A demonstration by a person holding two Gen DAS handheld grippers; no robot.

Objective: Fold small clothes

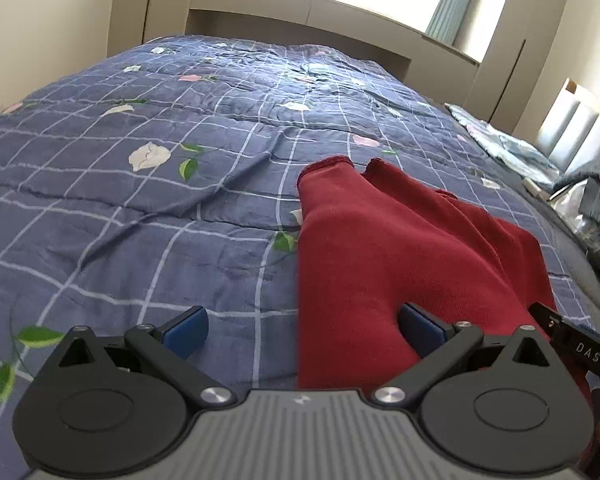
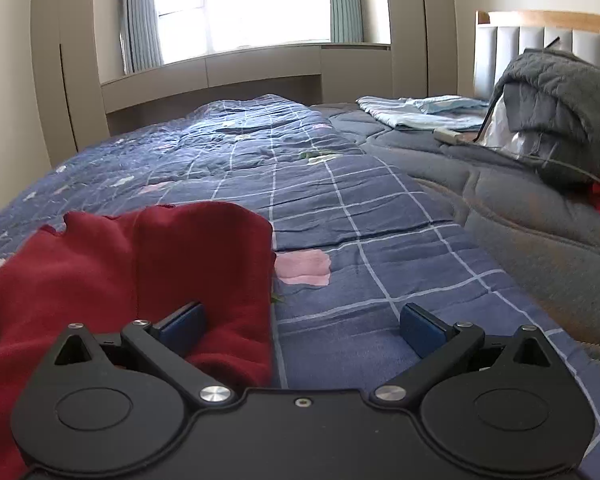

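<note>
A dark red garment (image 1: 384, 248) lies on the blue checked quilt (image 1: 160, 168), its two narrow ends pointing away from me. My left gripper (image 1: 304, 332) is open over the garment's near left edge, its right blue pad (image 1: 420, 330) over the red cloth and its left pad over the quilt. In the right wrist view the red garment (image 2: 148, 264) fills the lower left. My right gripper (image 2: 302, 328) is open over the garment's near right edge, its left pad (image 2: 184, 322) over the red cloth. The right gripper's black body (image 1: 572, 344) shows at the lower right of the left wrist view.
A grey duvet (image 2: 520, 216) lies to the right of the quilt. A folded grey blanket (image 2: 556, 100) and light blue bedding (image 2: 420, 114) sit near the padded headboard (image 2: 548, 40). A window ledge (image 2: 240, 68) and wall run along the bed's far side.
</note>
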